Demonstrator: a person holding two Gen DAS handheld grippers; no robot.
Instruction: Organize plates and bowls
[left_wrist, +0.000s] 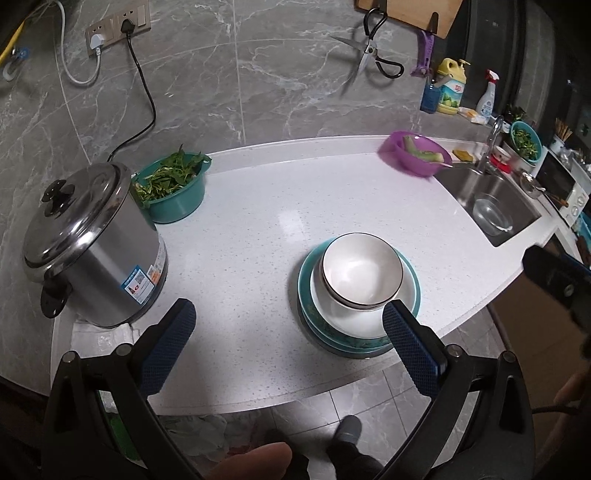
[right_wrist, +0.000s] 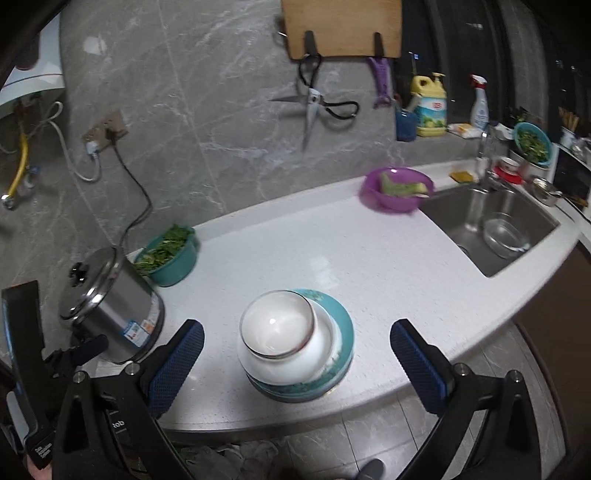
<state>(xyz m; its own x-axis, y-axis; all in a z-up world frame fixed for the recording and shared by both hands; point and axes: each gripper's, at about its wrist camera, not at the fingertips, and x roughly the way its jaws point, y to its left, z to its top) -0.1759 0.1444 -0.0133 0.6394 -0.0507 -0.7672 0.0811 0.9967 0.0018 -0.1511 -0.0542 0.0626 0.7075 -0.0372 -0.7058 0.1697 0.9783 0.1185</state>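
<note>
Two handheld grippers, left gripper (left_wrist: 288, 328) and right gripper (right_wrist: 295, 345): black linkage arms with silver screws, blue mesh-textured finger pads (left_wrist: 410, 350); grey slipper (left_wrist: 349, 430) worn.

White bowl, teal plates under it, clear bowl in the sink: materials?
White bowl: likely glazed ceramic, glossy with a dark rim line. Teal plates: probably glazed ceramic too, shiny with a printed edge pattern. Clear bowl: transparent, glass or clear plastic; the pictures leave that open.

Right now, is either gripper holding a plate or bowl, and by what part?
Nothing is held. The left gripper and right gripper both have open jaws, clear of the white bowl stacked on the plates.
</note>
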